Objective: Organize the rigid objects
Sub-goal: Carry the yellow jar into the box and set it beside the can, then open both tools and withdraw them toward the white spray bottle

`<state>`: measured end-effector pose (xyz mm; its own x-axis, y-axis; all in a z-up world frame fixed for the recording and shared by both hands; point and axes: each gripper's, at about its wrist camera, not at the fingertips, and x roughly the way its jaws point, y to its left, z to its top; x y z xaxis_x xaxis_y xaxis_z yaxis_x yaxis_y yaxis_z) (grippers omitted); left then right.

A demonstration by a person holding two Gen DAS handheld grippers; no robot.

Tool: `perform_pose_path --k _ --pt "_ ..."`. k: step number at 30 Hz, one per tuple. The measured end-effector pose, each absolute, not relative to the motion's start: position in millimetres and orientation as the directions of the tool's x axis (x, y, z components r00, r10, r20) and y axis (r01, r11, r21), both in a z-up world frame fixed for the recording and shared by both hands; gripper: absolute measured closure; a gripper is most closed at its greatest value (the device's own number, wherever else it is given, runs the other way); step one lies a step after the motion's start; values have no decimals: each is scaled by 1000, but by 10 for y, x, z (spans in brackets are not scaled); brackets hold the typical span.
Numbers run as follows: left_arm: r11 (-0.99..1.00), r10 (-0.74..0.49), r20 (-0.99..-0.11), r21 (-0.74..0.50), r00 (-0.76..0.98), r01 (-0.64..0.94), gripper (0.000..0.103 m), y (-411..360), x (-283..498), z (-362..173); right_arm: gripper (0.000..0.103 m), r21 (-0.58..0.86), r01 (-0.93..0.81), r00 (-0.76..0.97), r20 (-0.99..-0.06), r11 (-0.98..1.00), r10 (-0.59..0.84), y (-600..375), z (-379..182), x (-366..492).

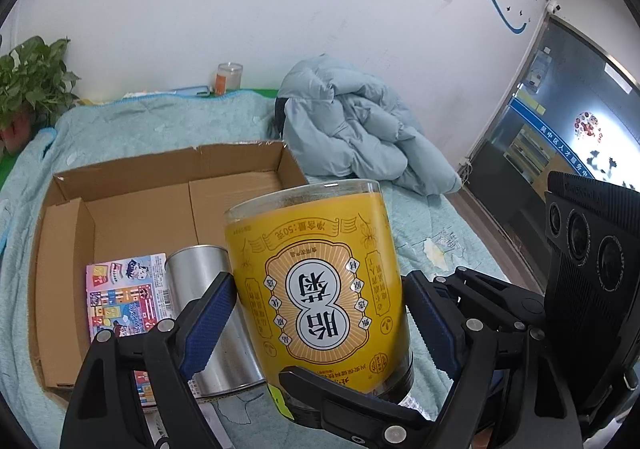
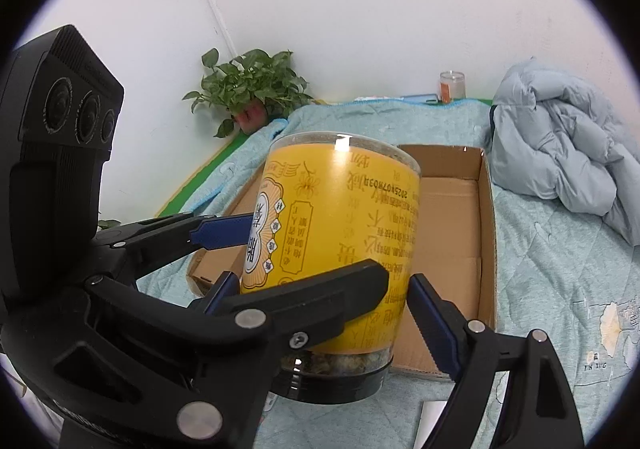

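Note:
A yellow-labelled clear jar (image 1: 320,281) stands upside down, black lid at the bottom, at the near edge of an open cardboard box (image 1: 132,189). Both grippers hold it. My left gripper (image 1: 320,313) is shut on the jar, its blue pads on both sides. My right gripper (image 2: 324,301) is shut on the same jar (image 2: 344,217) from another side. In the box lie a silver tin can (image 1: 212,313) and a colourful flat pack (image 1: 124,293). The box (image 2: 452,217) also shows in the right wrist view.
The box sits on a teal quilted cover (image 1: 140,125). A crumpled pale blue jacket (image 1: 360,133) lies behind the box. A potted plant (image 2: 252,89) and a glass candle (image 2: 452,87) stand by the white wall. A dark glass door (image 1: 560,121) is at the right.

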<state>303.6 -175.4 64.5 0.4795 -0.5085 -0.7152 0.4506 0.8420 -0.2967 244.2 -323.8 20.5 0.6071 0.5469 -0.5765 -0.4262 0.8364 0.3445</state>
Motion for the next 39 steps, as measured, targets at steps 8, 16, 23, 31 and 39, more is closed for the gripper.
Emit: perform_pose_path --k 8,16,23,31,39 --pt "848 -496 -762 -323 416 420 19 -1800 3346 90 18 382 -403 549 -626 832 554 -3216 -150 2717" --pt "854 -483 -807 -348 339 388 19 -1932 3463 -472 18 436 -360 478 -673 825 564 -3282 -611 2819" --pt "857 -489 -813 -380 316 348 19 -1941 3534 -639 18 445 -352 463 -681 823 567 -3288 -720 2839" --pt "862 -480 -812 -366 332 351 23 -1899 3512 -632 17 458 -296 427 -722 838 545 -3308 -875 2968" --pt "907 -405 -749 -254 525 337 19 -1400 3027 -290 7 467 -356 482 -651 810 587 -3402 -725 2673"
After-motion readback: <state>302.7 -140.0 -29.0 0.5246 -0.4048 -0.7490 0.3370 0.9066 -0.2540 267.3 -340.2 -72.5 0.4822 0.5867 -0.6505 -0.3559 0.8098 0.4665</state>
